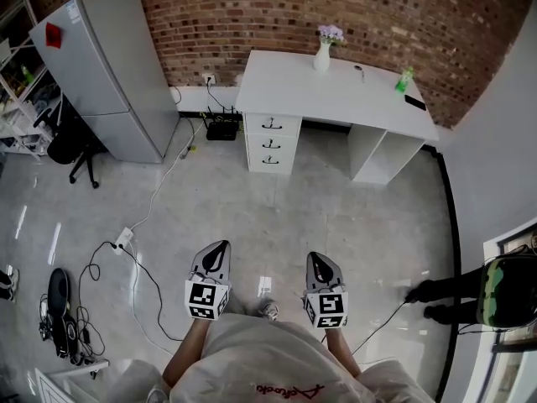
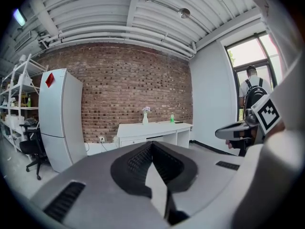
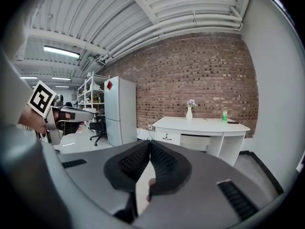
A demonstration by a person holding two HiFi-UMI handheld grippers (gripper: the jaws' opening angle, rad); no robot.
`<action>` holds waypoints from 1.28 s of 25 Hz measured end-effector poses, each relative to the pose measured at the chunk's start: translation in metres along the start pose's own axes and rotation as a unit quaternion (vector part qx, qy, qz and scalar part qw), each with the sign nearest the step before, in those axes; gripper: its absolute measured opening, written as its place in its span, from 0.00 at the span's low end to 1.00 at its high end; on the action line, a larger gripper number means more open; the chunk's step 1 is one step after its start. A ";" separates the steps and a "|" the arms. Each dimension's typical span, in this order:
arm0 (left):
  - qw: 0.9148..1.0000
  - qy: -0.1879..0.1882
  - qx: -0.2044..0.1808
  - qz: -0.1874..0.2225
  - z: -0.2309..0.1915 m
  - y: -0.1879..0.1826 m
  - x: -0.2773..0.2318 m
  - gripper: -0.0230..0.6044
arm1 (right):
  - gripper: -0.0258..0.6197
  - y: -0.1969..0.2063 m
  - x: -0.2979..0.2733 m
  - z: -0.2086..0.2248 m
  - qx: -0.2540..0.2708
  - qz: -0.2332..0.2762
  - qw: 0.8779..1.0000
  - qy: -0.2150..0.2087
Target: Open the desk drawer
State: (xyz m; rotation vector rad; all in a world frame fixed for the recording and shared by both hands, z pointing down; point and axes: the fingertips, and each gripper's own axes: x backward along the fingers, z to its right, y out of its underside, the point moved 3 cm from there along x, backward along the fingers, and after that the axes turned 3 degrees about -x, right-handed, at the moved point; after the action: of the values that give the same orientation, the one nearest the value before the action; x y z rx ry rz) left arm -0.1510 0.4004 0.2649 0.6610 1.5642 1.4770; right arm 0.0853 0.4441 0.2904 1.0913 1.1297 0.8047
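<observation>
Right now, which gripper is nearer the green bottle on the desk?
Right. The right gripper is far short of the green bottle, slightly left of it; the left gripper sits farther left.

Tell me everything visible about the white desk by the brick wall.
The desk is white, with a rectangular top, standing on the floor against the brick wall. At its left end in the head view sits a stack of three drawers, each with a dark handle, all shut; the rest is open underneath, with white panel legs at the right. On top stand a white vase of flowers and a green bottle; a dark flat object lies near the right end.
</observation>
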 end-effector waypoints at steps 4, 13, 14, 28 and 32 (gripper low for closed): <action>1.000 -0.003 0.002 -0.004 0.005 0.005 -0.006 0.06 | 0.07 0.005 -0.005 0.009 0.001 -0.007 1.000 -0.006; 1.000 -0.008 0.007 -0.005 -0.004 0.001 -0.041 0.06 | 0.07 0.000 -0.028 0.031 0.002 -0.010 1.000 -0.004; 1.000 -0.008 0.008 -0.005 -0.008 0.001 -0.046 0.06 | 0.07 -0.002 -0.033 0.032 0.002 -0.010 1.000 -0.002; 0.999 0.027 0.019 -0.002 -0.086 -0.013 -0.180 0.06 | 0.07 -0.039 -0.162 0.056 0.004 -0.026 0.999 0.024; 0.999 0.039 0.022 -0.009 -0.123 -0.024 -0.226 0.06 | 0.07 -0.062 -0.216 0.061 0.003 -0.032 0.999 0.030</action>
State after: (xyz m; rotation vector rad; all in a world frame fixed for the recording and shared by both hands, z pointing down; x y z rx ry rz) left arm -0.1414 0.1436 0.2842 0.6195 1.6626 1.4740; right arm 0.0859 0.2118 0.2975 1.0356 1.2115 0.7884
